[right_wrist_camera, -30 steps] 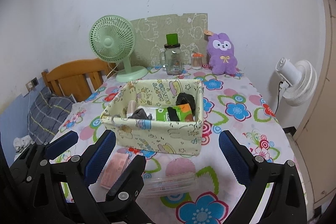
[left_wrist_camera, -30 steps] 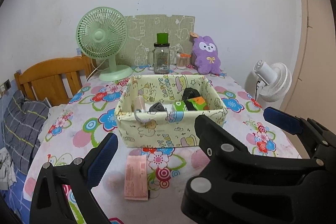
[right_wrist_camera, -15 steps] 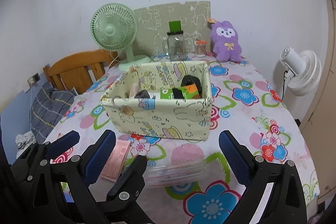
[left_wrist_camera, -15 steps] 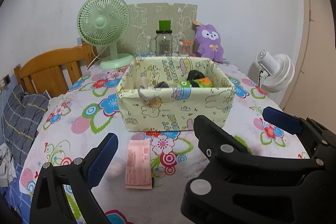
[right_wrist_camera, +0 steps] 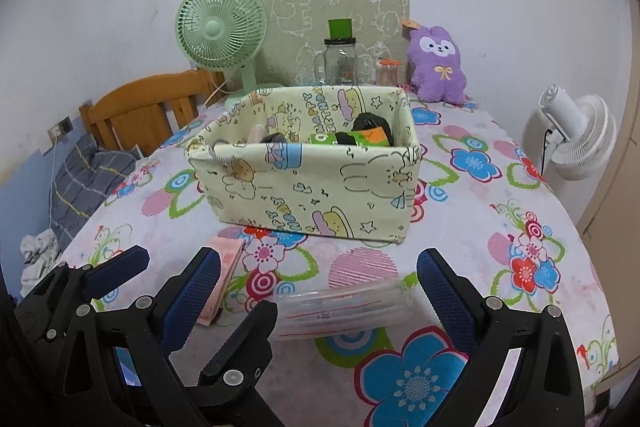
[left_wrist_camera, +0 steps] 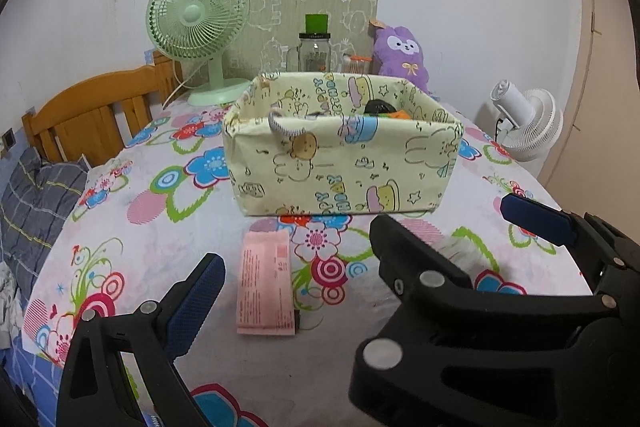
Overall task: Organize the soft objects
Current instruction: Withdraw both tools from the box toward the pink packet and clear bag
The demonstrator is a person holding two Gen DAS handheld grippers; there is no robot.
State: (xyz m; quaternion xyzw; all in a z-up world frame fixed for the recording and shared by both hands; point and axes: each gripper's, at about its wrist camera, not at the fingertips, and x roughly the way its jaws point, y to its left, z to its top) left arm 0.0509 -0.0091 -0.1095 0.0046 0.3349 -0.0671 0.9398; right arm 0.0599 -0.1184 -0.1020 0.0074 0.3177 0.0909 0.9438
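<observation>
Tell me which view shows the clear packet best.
Right wrist: the clear packet lies whole between the open right claw. In the left wrist view only a blurry edge shows behind the right claw's arm.

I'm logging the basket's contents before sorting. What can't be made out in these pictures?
- Left wrist view: fabric basket front wall hides nearly all contents.
- Right wrist view: items inside overlap; only tops show.
- Pink packet print too small to read.
- Clear pack: contents unclear; the left hand-held gripper hides one end.
</observation>
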